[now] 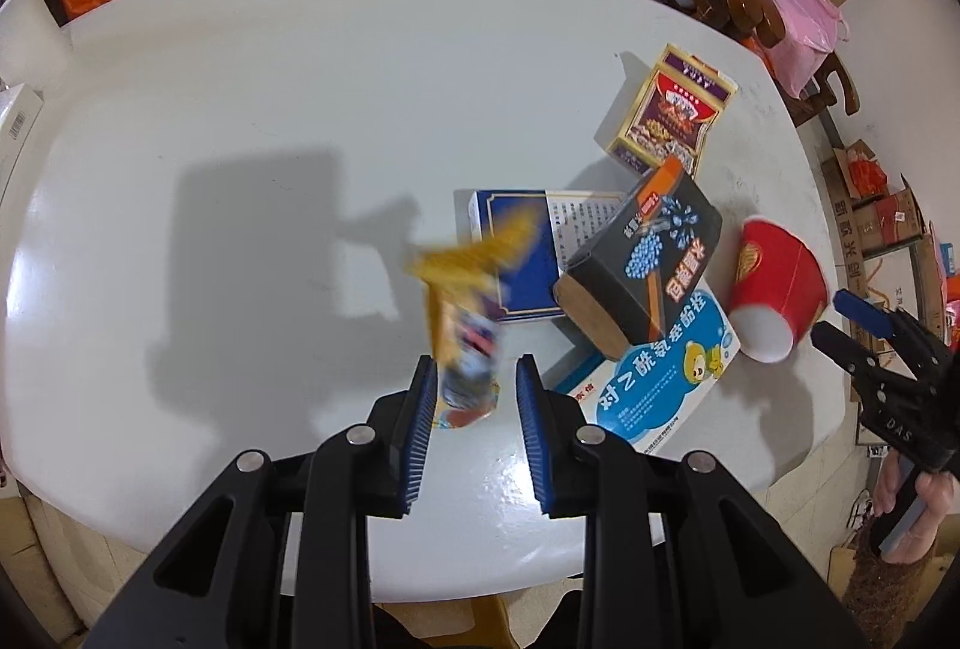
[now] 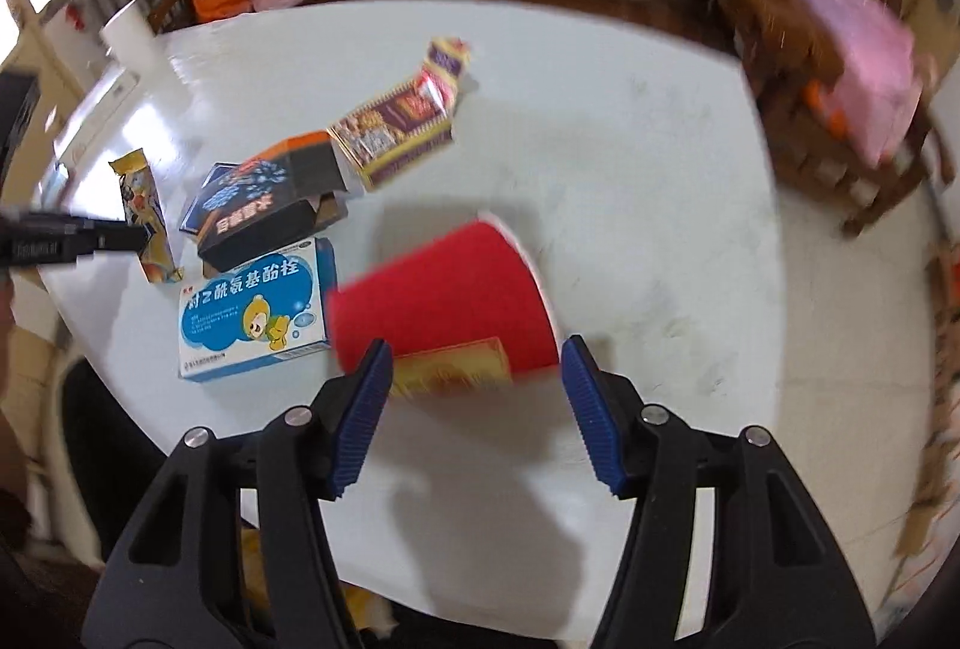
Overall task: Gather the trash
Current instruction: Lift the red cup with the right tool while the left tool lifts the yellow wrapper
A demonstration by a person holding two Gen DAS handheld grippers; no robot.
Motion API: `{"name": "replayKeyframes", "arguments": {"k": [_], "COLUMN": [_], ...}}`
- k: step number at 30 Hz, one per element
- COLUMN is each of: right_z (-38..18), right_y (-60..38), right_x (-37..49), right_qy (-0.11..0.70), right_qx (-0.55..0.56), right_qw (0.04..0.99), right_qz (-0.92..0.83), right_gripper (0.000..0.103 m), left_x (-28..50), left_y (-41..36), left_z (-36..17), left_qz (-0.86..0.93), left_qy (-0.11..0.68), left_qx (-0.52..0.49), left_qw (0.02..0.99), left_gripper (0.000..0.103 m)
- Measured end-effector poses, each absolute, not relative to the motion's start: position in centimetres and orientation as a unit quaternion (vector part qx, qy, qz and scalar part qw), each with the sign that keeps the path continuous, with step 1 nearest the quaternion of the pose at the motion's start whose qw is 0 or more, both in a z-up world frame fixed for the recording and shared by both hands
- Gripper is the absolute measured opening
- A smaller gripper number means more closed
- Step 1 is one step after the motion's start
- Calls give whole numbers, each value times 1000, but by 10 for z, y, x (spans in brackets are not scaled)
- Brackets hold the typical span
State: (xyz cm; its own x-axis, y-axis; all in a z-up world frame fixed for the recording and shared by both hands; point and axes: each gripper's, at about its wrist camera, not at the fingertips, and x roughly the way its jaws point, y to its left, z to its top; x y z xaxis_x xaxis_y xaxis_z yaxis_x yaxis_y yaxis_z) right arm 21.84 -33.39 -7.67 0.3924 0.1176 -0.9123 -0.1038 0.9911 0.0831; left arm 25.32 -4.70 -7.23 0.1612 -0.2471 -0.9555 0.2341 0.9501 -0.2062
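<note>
The left claw (image 1: pixel 474 379) stands open, a blurred yellow snack wrapper (image 1: pixel 465 325) between its fingers; it seems to touch only the left pad, though the blur hides that. Just right of it lies a blue-and-white medicine box (image 1: pixel 666 379) under a black carton (image 1: pixel 642 265). The right claw (image 2: pixel 474 373) gapes wide around a tipped red paper cup (image 2: pixel 444 295) on the white desk (image 2: pixel 630 169), not gripping it.

Left tongs (image 1: pixel 474 379) and right tongs (image 2: pixel 474 367) both gape wide, angled downward.
</note>
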Motion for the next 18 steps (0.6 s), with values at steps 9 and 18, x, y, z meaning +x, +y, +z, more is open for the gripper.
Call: {"name": "replayKeyframes", "arguments": {"k": [9,18], "right_z": [-68,-78], "right_y": [-342,-327], "right_x": [247,254], "right_qy": [572,583], "right_qx": [-26,-42], "right_qw": [808,792], "right_qz": [140,174], "right_gripper": [75,84], "left_x": [257,264], "left_y": [-52,-51], "left_z": [-72,-80], "left_qz": [-167,-168], "left_qy": [625,640], "left_qx": [4,5], "left_qw": [762,749], "left_gripper": [28,28]}}
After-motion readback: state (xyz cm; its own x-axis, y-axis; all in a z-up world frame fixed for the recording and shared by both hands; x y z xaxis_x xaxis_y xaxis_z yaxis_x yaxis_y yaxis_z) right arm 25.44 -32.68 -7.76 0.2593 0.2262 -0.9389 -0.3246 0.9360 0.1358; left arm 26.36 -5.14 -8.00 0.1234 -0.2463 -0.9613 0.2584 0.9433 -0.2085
